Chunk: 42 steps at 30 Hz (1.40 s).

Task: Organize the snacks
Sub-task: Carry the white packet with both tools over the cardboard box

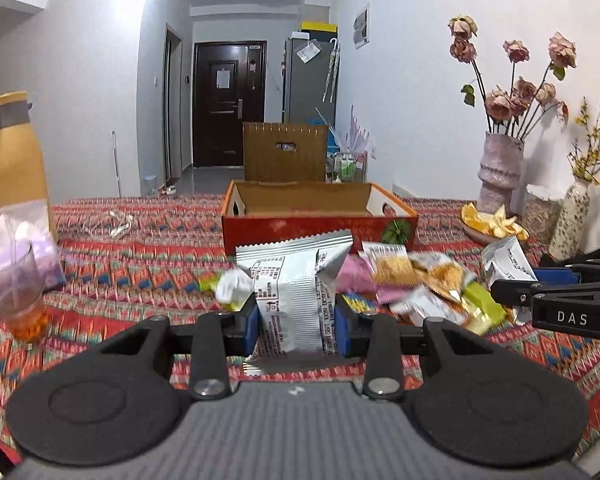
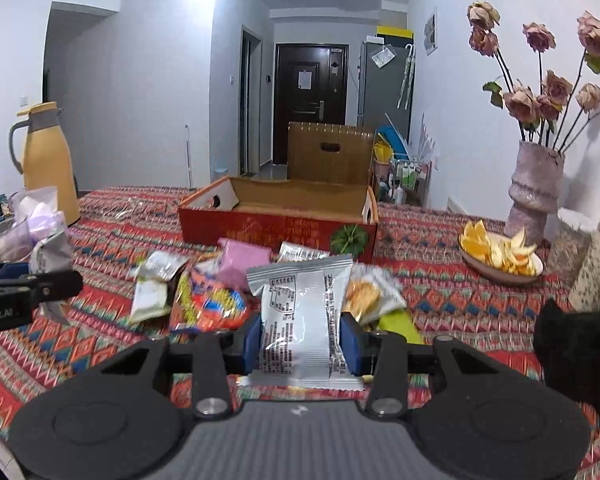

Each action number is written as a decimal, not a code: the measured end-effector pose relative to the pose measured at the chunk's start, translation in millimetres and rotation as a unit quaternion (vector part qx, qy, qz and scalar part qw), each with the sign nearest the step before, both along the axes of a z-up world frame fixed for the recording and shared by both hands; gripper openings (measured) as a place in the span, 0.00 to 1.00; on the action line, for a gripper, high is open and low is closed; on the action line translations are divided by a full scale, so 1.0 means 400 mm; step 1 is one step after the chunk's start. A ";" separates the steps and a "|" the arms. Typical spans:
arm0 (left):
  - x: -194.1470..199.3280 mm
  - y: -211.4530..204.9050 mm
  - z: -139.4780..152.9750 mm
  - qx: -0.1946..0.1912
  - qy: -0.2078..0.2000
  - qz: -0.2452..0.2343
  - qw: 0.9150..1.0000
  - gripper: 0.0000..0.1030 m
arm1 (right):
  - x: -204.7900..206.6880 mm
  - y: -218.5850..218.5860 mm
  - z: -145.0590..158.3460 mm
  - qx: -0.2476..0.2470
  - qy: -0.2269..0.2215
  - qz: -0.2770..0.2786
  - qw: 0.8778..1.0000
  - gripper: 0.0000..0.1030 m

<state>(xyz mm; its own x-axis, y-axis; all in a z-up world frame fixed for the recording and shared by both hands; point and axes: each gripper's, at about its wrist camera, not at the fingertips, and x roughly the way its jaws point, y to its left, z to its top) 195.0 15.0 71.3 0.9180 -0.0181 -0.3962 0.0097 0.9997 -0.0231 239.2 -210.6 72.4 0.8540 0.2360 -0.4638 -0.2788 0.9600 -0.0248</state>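
My left gripper (image 1: 295, 320) is shut on a silver snack packet (image 1: 296, 288), held upright above the patterned cloth. My right gripper (image 2: 300, 344) is shut on a second silver snack packet (image 2: 300, 312), also lifted off the table. Behind both lies a heap of loose snack packets (image 1: 420, 280) (image 2: 204, 296), pink, orange and green among them. Beyond the heap stands an open red cardboard box (image 1: 320, 228) (image 2: 276, 228), its inside bare. Each gripper shows at the edge of the other's view, the right one (image 1: 500, 276) and the left one (image 2: 56, 276).
A yellow thermos jug (image 1: 14, 160) (image 2: 48, 164) and a glass with plastic bags (image 1: 16, 280) stand at the left. A plate of orange peel (image 2: 500, 252), a pink vase of dried roses (image 2: 534, 192) and a speckled vase (image 1: 572, 216) stand at the right. A brown chair back (image 1: 284, 152) rises behind the box.
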 end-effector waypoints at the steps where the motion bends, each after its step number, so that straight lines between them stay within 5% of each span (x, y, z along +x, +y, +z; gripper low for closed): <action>1: 0.014 0.004 0.005 0.002 -0.002 0.000 1.000 0.35 | 0.016 0.000 0.003 0.001 -0.001 -0.001 1.000 0.39; 30: 0.725 0.078 0.114 0.017 0.000 0.003 1.000 0.35 | 0.705 0.042 0.123 -0.032 -0.035 0.010 0.999 0.39; 37: 0.948 0.108 0.088 -0.002 0.042 0.002 0.999 0.35 | 0.936 0.040 0.108 -0.019 0.007 0.008 1.000 0.39; 42: 1.101 0.124 0.018 -0.010 0.111 -0.001 0.994 0.35 | 1.092 0.068 0.055 -0.025 0.065 0.014 0.997 0.39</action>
